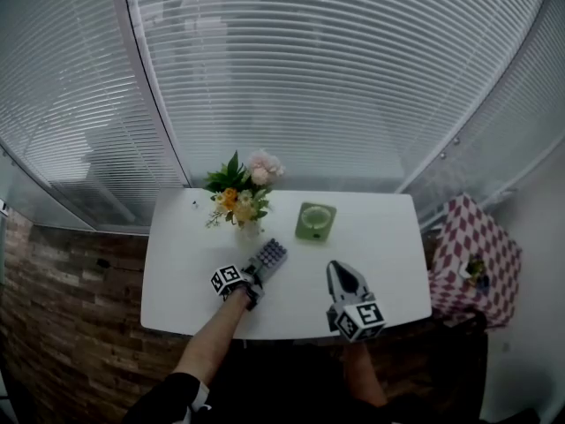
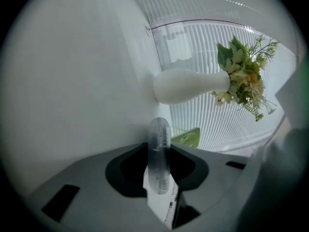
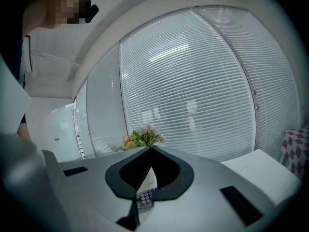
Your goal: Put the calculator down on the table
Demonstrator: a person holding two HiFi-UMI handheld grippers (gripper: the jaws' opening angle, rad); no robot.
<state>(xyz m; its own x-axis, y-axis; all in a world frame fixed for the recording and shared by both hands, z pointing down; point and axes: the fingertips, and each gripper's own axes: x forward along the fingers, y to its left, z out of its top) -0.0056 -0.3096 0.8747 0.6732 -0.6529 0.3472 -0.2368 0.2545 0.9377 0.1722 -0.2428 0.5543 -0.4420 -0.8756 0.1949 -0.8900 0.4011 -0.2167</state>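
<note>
The calculator (image 1: 269, 255), grey with rows of keys, hangs low over the white table (image 1: 380, 237) just right of the flower vase. My left gripper (image 1: 255, 278) is shut on its near end. In the left gripper view the picture is rolled sideways and the calculator (image 2: 158, 153) shows edge-on, pinched between the jaws; whether it touches the tabletop I cannot tell. My right gripper (image 1: 335, 268) rests near the table's front edge with its jaws together and nothing in them. Through its jaws the calculator (image 3: 146, 196) shows as a small keypad.
A white vase (image 2: 190, 86) with orange, pink and green flowers (image 1: 240, 188) stands at the table's back left. A green square object (image 1: 315, 221) lies behind the calculator. A red-and-white checked side table (image 1: 472, 250) stands at the right. Window blinds fill the background.
</note>
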